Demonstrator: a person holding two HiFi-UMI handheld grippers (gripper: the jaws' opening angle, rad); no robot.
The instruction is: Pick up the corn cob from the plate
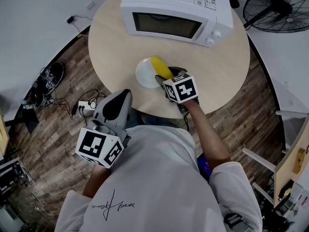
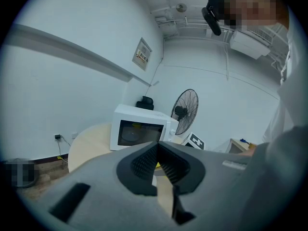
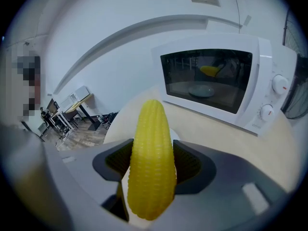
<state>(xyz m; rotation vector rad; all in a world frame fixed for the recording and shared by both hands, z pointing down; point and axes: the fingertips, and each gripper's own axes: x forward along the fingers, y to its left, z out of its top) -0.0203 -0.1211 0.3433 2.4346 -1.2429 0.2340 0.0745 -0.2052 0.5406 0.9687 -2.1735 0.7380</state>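
A yellow corn cob sits between the jaws of my right gripper, which is shut on it over the right side of a white plate. The cob's tip points toward the microwave. In the right gripper view the plate shows only as a sliver behind the cob. My left gripper hangs below the table's near edge, shut with nothing between its jaws.
A white microwave stands at the back of the round wooden table, its door closed. A floor fan is at the far right. Cables and a power strip lie on the floor at left.
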